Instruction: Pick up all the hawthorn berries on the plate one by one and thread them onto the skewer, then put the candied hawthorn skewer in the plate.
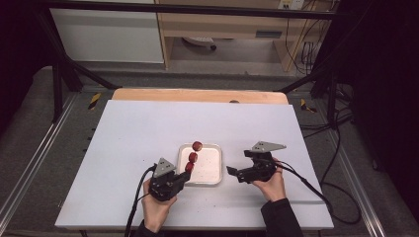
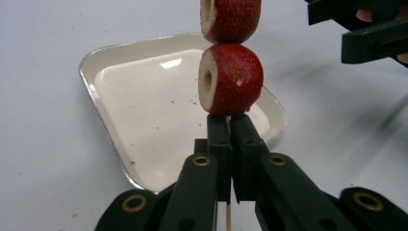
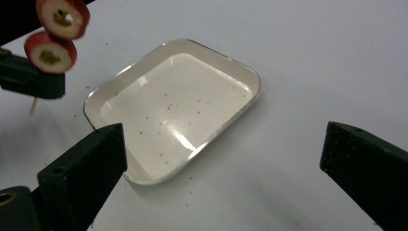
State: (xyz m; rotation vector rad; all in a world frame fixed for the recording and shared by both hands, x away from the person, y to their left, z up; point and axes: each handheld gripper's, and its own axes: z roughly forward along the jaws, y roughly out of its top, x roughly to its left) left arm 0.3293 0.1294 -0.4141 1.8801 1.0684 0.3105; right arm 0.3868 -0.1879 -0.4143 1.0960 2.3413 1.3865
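Wooden skewer [image 2: 229,219] pinched in closed left gripper [image 2: 230,126] carries soft, bruisable strawberries [image 2: 231,79]; grip stick only; right gripper [image 3: 223,159] wide open, empty.

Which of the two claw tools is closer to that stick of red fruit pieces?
Left. The left gripper is shut on the skewer just below the fruit pieces, over the tray. The right gripper sits open, apart, at the tray's other side.

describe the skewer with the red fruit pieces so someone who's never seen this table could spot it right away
On the white table, find the shallow white tray near the front edge. At its left side the left gripper has its jaws shut on a thin wooden skewer, held above the tray, with three red hollowed fruit pieces threaded on it.
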